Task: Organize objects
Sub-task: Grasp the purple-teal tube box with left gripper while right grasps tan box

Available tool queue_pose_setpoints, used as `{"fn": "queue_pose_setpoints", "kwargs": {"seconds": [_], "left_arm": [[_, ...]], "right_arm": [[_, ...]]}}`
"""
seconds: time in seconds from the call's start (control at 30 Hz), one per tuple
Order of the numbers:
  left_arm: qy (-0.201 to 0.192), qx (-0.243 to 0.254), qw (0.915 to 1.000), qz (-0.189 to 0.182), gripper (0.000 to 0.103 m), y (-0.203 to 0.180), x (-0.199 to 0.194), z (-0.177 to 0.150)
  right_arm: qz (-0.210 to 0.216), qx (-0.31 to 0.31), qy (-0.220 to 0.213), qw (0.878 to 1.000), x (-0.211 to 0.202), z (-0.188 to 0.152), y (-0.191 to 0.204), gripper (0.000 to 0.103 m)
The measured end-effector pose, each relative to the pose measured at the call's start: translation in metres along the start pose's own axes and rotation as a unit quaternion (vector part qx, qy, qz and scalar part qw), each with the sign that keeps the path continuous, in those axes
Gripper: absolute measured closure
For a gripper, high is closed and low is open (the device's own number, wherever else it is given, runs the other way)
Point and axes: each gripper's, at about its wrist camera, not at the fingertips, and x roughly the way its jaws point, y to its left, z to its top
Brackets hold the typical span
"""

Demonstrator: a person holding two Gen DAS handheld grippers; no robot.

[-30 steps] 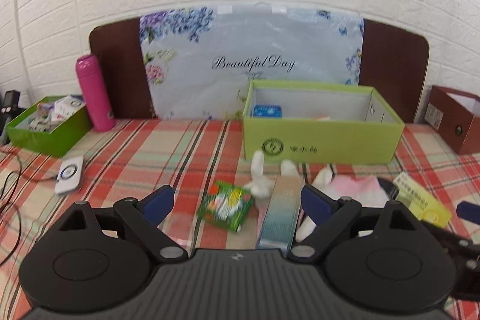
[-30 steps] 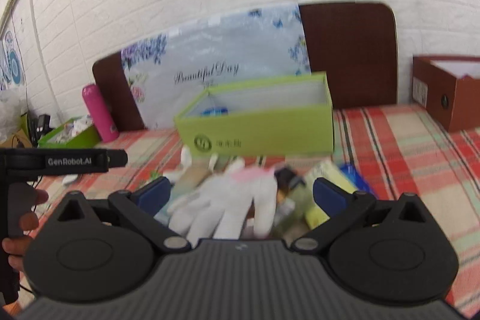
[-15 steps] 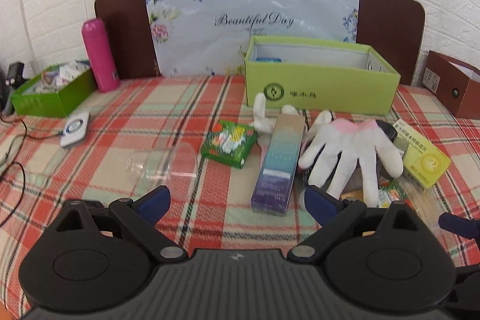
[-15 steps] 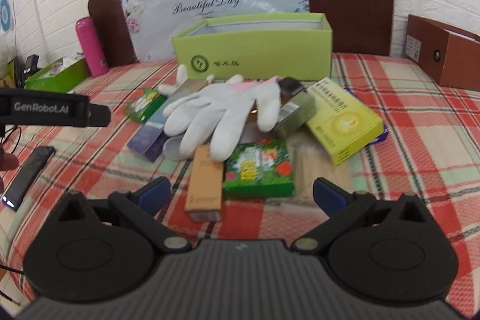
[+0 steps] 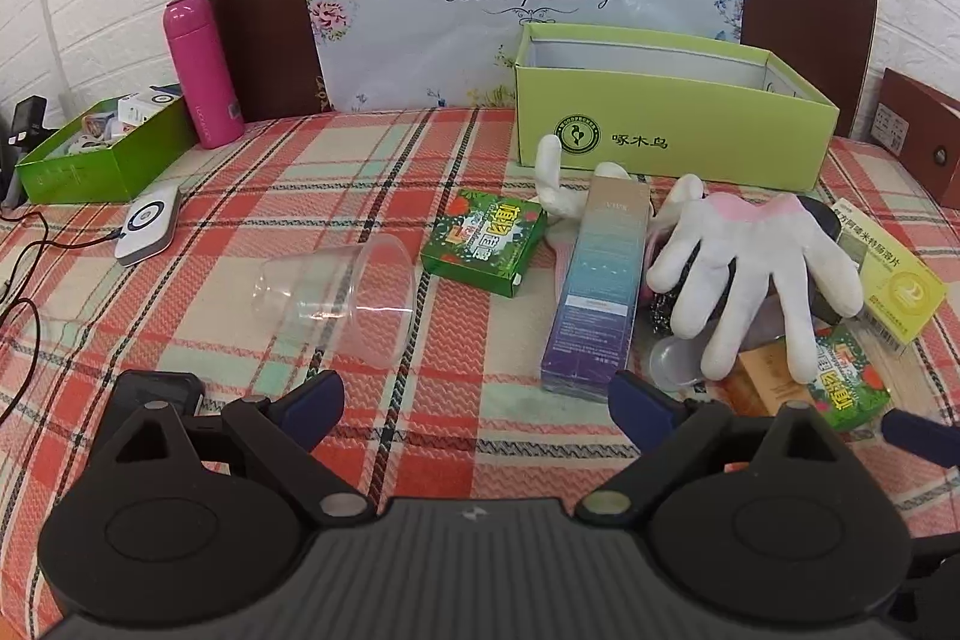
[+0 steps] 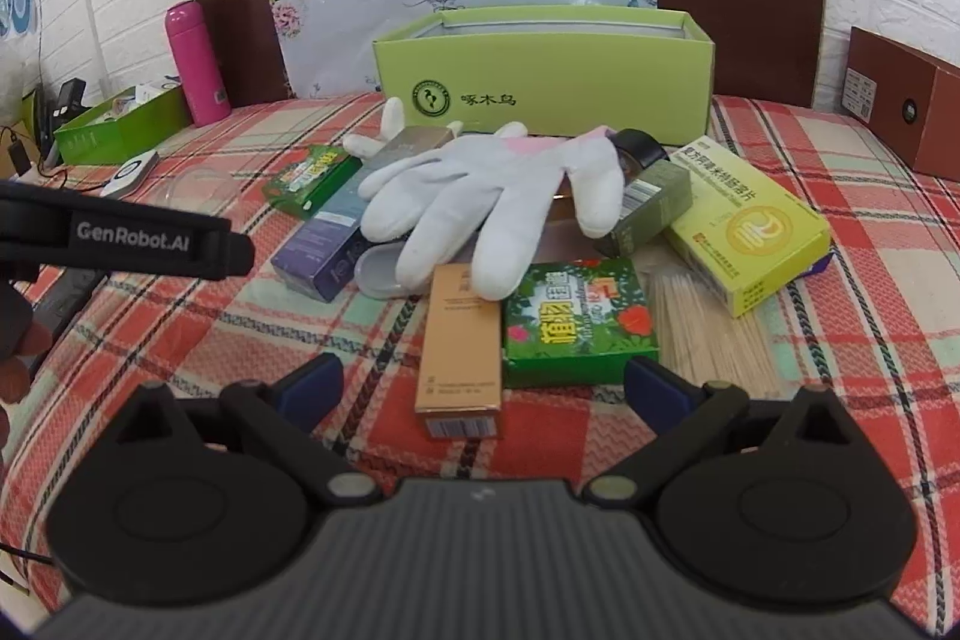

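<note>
Right wrist view: right gripper point(image 6: 483, 388) jaws wide, closing, gripping nothing; near end of tan carton point(image 6: 461, 346) lies between fingertips. Carton flat on plaid cloth point(image 6: 840, 196), long axis running away toward white glove point(image 6: 492, 196), barcode end nearest camera. Left gripper point(image 5: 477, 403) wide apart, empty, above bare cloth. Purple box point(image 5: 600, 274) lengthwise toward green box point(image 5: 672, 130).

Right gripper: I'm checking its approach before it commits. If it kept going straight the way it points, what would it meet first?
Probably the tan carton, lying between the closing, empty right gripper fingers, with the green flowered box just beside it. Depth is uncertain.
</note>
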Motion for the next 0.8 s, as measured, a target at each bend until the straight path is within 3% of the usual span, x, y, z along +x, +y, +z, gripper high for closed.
{"fn": "queue_pose_setpoints", "kwargs": {"seconds": [0.07, 0.2, 0.33, 0.43, 0.57, 0.6, 0.63, 0.67, 0.8], "left_arm": [[-0.006, -0.004, 0.9999, -0.011, 0.004, 0.007, 0.004, 0.001], [-0.005, -0.002, 0.9997, -0.023, 0.008, 0.012, 0.012, 0.004], [-0.004, 0.005, 0.9985, -0.055, 0.011, 0.004, 0.022, 0.012], [0.003, 0.012, 0.9962, -0.086, 0.016, -0.005, 0.036, 0.019], [0.039, 0.009, 0.9928, -0.113, 0.031, -0.015, 0.066, 0.027], [0.045, 0.005, 0.9923, -0.115, 0.041, -0.016, 0.072, 0.027], [0.056, 0.006, 0.9914, -0.119, 0.046, -0.017, 0.077, 0.027], [0.067, 0.004, 0.9899, -0.125, 0.056, -0.016, 0.080, 0.026], [0.075, 0.012, 0.9892, -0.125, 0.059, -0.010, 0.060, 0.014]], "right_arm": [[0.005, -0.001, 0.007, 1.000, 0.005, 0.001, 0.002, 0.017], [-0.010, 0.004, 0.004, 1.000, 0.012, 0.002, 0.003, 0.026], [-0.011, -0.001, 0.008, 1.000, 0.012, 0.000, -0.001, 0.045], [-0.009, 0.008, 0.005, 1.000, 0.005, -0.001, -0.006, 0.047], [0.008, -0.004, 0.010, 1.000, 0.003, 0.002, -0.001, 0.060], [0.008, -0.005, 0.013, 1.000, 0.005, 0.003, 0.001, 0.062], [0.010, -0.005, 0.017, 1.000, 0.007, 0.002, 0.002, 0.072], [0.013, -0.005, 0.022, 1.000, 0.008, 0.001, 0.002, 0.072], [0.017, -0.015, 0.033, 0.999, -0.008, -0.005, 0.003, 0.073]]}}
